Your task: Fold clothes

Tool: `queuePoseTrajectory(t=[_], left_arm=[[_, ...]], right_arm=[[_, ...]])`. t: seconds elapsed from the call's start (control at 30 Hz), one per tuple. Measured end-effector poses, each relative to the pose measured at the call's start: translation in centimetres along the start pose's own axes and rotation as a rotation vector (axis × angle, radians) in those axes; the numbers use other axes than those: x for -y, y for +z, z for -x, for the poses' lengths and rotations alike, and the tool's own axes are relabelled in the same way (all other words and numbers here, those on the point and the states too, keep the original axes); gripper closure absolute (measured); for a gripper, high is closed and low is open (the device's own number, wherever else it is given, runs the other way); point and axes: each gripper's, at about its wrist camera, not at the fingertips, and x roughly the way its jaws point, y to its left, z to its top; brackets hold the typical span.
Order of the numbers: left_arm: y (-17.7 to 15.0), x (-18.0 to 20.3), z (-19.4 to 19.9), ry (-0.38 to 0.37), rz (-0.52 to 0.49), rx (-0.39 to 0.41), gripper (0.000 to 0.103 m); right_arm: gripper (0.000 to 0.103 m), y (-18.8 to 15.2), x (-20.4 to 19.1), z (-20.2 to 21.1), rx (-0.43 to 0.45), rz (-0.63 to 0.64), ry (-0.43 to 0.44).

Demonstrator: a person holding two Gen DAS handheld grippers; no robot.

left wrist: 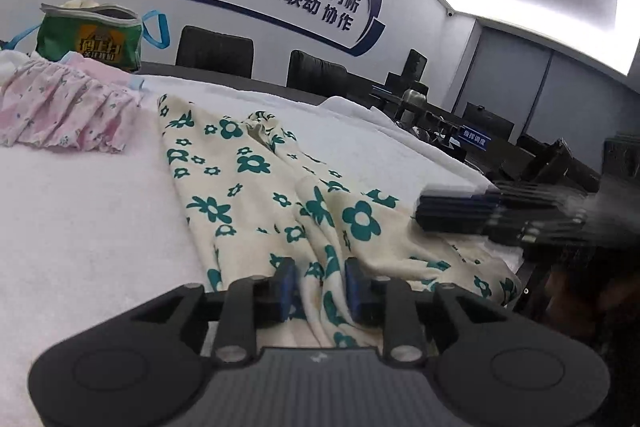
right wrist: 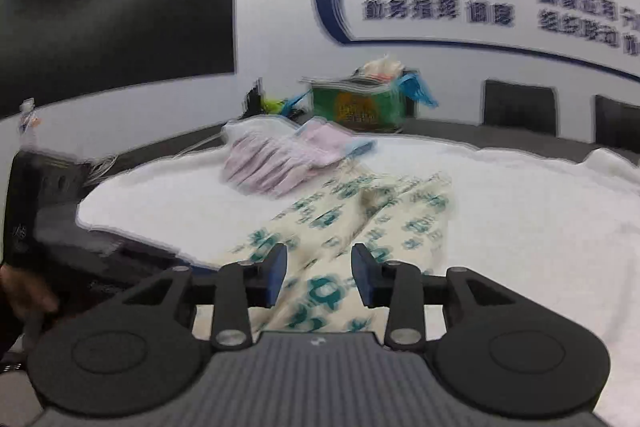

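A cream garment (left wrist: 256, 183) printed with green flowers is spread, rumpled, across a white towel (left wrist: 80, 227) on the table. The left gripper (left wrist: 320, 291) is held low over its near edge, jaws open with a fold of cloth between them, ungripped. The right gripper (right wrist: 319, 277) is likewise held open above the garment (right wrist: 344, 211). Pink clothes (left wrist: 60, 107) and a green bag (left wrist: 90, 35) are seen behind.

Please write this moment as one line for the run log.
step: fold start | left gripper: open, astride floral garment | right gripper: open above it | pink garment: aside | green bag: behind
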Motion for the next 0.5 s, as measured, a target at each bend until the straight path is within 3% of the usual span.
queuePoseTrajectory(t=[0.1, 0.33, 0.5], left_arm=[[-0.3, -0.1, 0.2, -0.008, 0.0, 0.017, 0.078], [-0.5, -0.7, 0.2, -0.035, 0.029, 0.031, 0.077], [-0.6, -1.0, 0.3, -0.05, 0.042, 0.039, 0.077]], right_arm=[[0.066, -1.8, -0.7, -2.1, -0.063, -0.033, -0.024], [0.062, -4.1, -0.4, -2.5, 0.026, -0.121, -0.043], [0.062, -4.3, -0.6, -2.6, 0.026, -0.091, -0.054]])
